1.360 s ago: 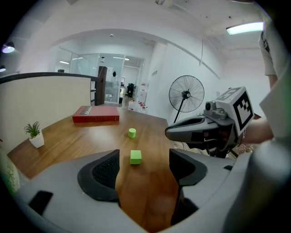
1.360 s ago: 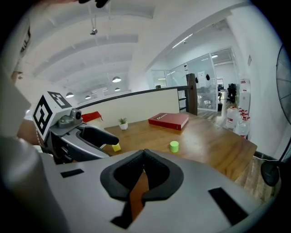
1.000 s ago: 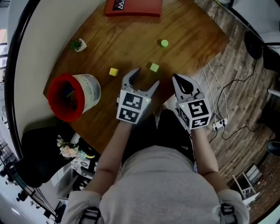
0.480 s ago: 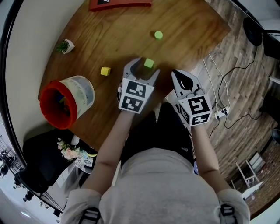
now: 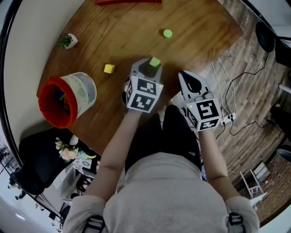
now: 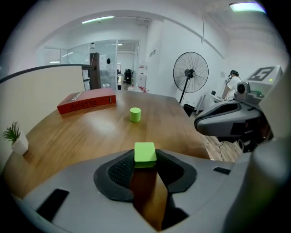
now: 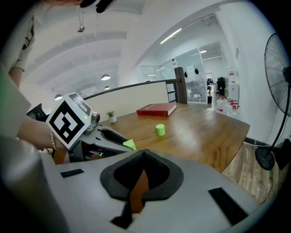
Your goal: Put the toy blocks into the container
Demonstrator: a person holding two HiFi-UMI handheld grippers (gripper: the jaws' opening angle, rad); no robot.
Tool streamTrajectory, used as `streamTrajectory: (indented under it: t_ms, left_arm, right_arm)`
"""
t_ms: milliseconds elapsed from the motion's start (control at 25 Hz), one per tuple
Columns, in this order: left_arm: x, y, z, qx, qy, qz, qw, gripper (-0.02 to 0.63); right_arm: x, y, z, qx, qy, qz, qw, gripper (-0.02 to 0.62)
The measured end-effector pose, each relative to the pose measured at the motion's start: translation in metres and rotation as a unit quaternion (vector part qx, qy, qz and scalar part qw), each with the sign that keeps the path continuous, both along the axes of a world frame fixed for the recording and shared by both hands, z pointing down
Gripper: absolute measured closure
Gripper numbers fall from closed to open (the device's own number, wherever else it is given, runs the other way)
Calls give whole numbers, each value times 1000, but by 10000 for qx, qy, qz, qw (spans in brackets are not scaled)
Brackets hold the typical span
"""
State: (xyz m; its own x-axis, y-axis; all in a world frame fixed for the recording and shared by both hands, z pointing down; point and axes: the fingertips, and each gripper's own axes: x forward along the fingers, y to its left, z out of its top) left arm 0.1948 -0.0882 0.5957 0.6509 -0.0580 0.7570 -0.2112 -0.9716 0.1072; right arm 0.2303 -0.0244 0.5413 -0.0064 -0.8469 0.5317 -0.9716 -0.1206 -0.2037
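A green cube (image 5: 155, 62) sits on the wooden table (image 5: 118, 36) between the tips of my left gripper (image 5: 148, 67). Its jaws have just been closing, and in the left gripper view both pads (image 6: 122, 166) touch the green cube (image 6: 145, 154). A green cylinder (image 5: 168, 33) stands farther out, and a yellow cube (image 5: 109, 68) lies to the left. The red-rimmed container (image 5: 84, 88) lies on its side at the left edge with blocks inside. My right gripper (image 5: 187, 78) hovers beside the left one, jaws together and empty.
A red book (image 5: 127, 2) lies at the table's far side and a small potted plant (image 5: 68, 41) stands at the left. The table's edge runs just right of my right gripper, with cables (image 5: 236, 91) on the floor beyond. A black chair (image 5: 36, 159) stands below the container.
My left gripper moved forward and down over the green cube, and its wide jaws closed round it. The right gripper stayed almost where it was.
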Motion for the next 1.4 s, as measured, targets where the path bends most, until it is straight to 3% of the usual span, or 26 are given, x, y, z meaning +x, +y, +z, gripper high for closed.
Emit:
streamTrajectory:
  t_ms: [400, 720, 1040, 1400]
  left_arm:
    - [-30, -14, -40, 146, 318, -564, 9978, 460]
    - [-77, -39, -105, 565, 737, -1344, 9866, 460]
    - [-137, -69, -186, 915, 1436, -2317, 9578, 462]
    - [-227, -100, -241, 1520, 1697, -3251, 9178, 462]
  right_arm:
    - [-14, -21, -33, 350, 207, -411, 9983, 586]
    - [-57, -46, -75, 710, 316, -1089, 9910, 588]
    - [-113, -97, -129, 1302, 495, -2001, 9698, 586]
    - [-193, -140, -178, 1869, 645, -3019, 9326, 586]
